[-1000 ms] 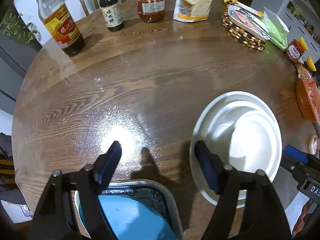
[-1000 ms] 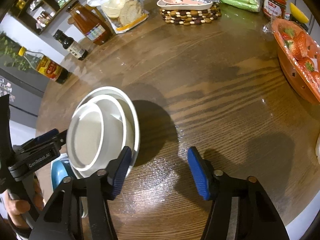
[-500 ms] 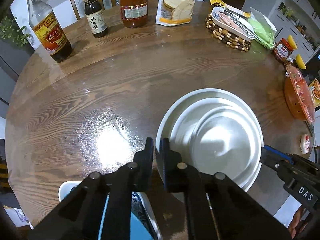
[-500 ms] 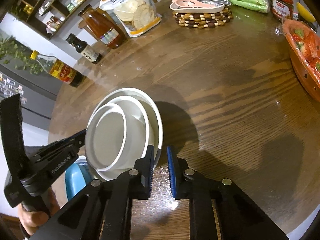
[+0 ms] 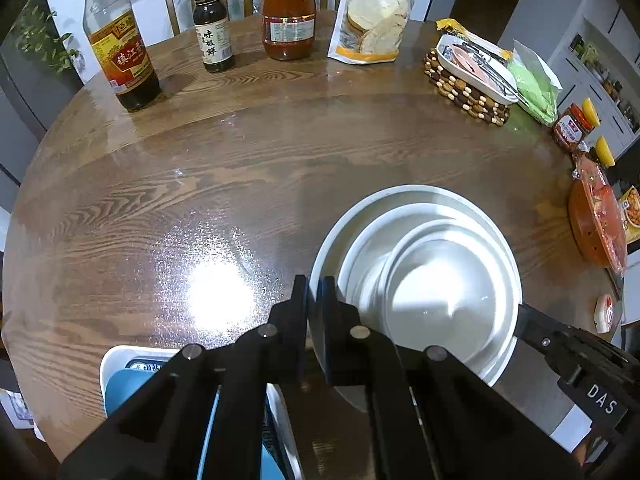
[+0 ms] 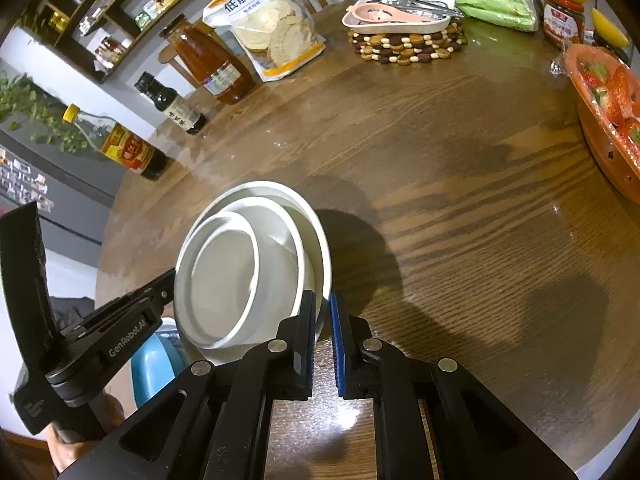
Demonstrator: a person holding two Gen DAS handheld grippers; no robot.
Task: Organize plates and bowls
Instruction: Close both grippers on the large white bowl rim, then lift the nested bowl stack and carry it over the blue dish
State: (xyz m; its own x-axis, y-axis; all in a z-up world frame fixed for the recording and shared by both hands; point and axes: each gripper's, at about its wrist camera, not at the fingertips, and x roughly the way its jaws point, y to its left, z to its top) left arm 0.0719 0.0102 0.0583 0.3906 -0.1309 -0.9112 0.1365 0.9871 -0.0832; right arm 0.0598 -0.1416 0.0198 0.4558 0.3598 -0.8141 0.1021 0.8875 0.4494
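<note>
A stack of white dishes, a wide plate [image 5: 416, 196] with two nested bowls [image 5: 432, 280] on it, is held between both grippers above the brown table. My left gripper [image 5: 314, 296] is shut on the plate's left rim. My right gripper [image 6: 322, 312] is shut on the plate's right rim [image 6: 320, 240]; the bowls [image 6: 232, 276] tilt toward the left. A blue plate [image 5: 124, 384] on a white patterned tray [image 5: 108, 360] lies below my left gripper; it also shows in the right wrist view [image 6: 148, 364].
Three sauce bottles [image 5: 120, 56] and a flour bag [image 5: 376, 12] stand at the table's far edge. A beaded trivet with a utensil tray [image 5: 468, 80], a green bag, jars and an orange strawberry basket [image 6: 608, 112] sit at the right.
Both grippers went from wide open to shut on the white plate's opposite rims. The stack has risen and both views have lifted away from the table.
</note>
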